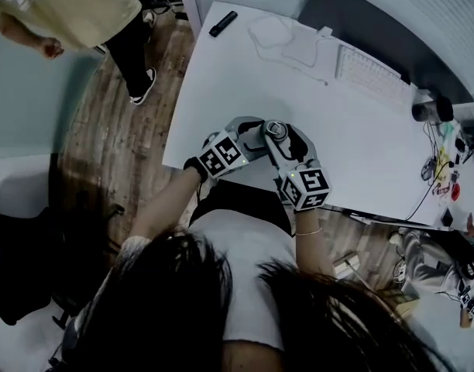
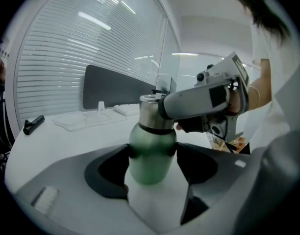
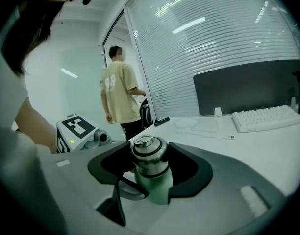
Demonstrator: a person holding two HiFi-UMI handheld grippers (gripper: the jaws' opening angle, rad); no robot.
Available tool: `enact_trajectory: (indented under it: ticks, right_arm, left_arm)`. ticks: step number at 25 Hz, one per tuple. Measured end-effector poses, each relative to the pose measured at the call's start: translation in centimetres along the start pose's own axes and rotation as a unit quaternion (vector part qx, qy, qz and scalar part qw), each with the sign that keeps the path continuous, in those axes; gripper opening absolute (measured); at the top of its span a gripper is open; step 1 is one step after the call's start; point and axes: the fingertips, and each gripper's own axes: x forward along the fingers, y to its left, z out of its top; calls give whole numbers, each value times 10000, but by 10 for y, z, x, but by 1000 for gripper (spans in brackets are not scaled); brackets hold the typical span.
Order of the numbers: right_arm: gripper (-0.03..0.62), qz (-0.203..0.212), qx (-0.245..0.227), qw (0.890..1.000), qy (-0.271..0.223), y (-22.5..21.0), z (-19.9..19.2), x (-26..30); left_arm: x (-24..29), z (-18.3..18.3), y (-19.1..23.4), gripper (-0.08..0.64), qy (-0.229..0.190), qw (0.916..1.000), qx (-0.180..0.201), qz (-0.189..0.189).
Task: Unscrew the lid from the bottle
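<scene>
Large pale digits mark the beige shirt of a person [image 3: 119,94] standing on the wooden floor beyond the tabletop [image 1: 245,76]; they are too soft to read surely. The green bottle [image 2: 152,151] stands upright at the tabletop's near edge, long axis vertical, its steel lid [image 3: 149,153] on top. The left hand-held gripper [image 2: 152,166] pinches the green body from both sides. The right hand-held gripper [image 3: 149,161] comes in from the opposite side, its pads closed against the lid, and its housing hides part of the lid in the left gripper view. Farther back lie a white keyboard [image 1: 372,74] and a small black bar-shaped object [image 1: 223,23], both well apart from the bottle, with a dark panel [image 3: 248,87] behind the keyboard
</scene>
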Motion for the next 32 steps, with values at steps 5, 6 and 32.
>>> enact_trajectory:
  ticks: [5,6,32]
  right_arm:
    - [239,706,-275,9970,152,5,-1,-2]
    - [239,883,-356,9953,187,5,-1,-1]
    - [239,3086,-589,9431,1089,9,-8,2]
  left_arm:
    - [-1,-1,-1,354,131,9987,289,-393]
    - [-2,-1,-1,354,162,9981,342,-486]
    - [-5,-3,2,354,414,9840,692,-1586]
